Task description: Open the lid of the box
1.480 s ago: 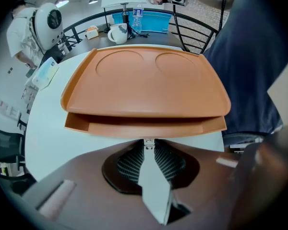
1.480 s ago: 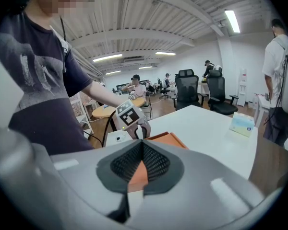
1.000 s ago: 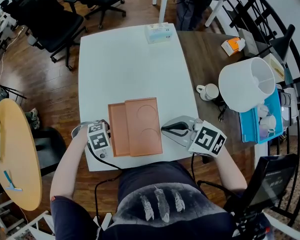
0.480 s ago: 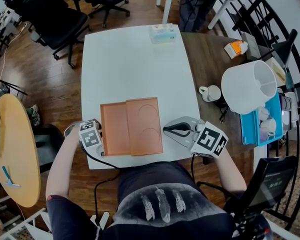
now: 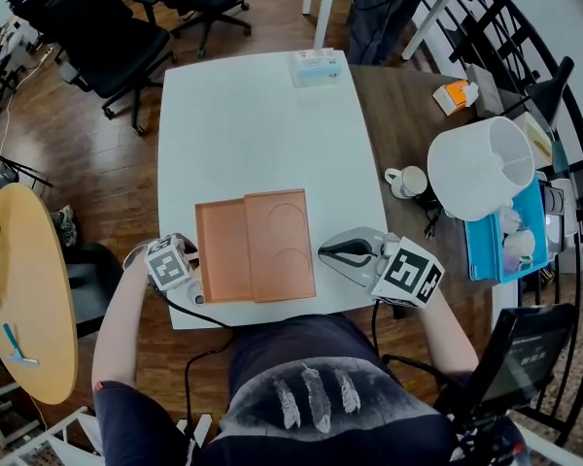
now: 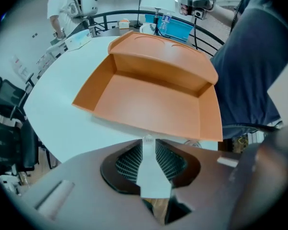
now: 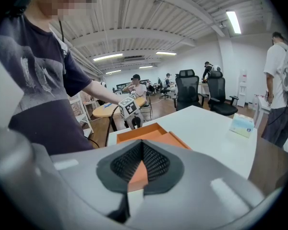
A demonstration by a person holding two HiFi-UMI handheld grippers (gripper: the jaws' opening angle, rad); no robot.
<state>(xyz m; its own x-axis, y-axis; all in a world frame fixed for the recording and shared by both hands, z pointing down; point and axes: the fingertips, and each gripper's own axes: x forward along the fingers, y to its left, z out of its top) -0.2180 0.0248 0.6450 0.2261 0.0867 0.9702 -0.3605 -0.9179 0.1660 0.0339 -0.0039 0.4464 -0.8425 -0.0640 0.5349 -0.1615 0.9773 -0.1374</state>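
Note:
The orange box point(image 5: 223, 250) lies near the front of the white table point(image 5: 253, 124), its inside showing on the left. Its lid point(image 5: 280, 245), marked with two circles, covers the right part. In the left gripper view the open tray point(image 6: 149, 99) lies just ahead, with the lid point(image 6: 156, 44) over its far end. My left gripper point(image 5: 195, 262) point(image 6: 149, 139) sits just off the box's left edge; its jaws are opening a narrow gap with nothing between them. My right gripper point(image 5: 324, 251) point(image 7: 143, 143) points at the lid's right edge, tips together and empty.
A tissue box point(image 5: 316, 66) sits at the table's far edge. On the brown table to the right are a mug point(image 5: 405, 178), a white lampshade point(image 5: 481, 163), a blue bin point(image 5: 510, 231) and a small orange carton point(image 5: 454, 90). Office chairs stand at the back left.
The box's tray was drawn leftward from under the lid, baring more of its inside. The left gripper has since backed slightly left off the box edge. The right gripper has stayed put.

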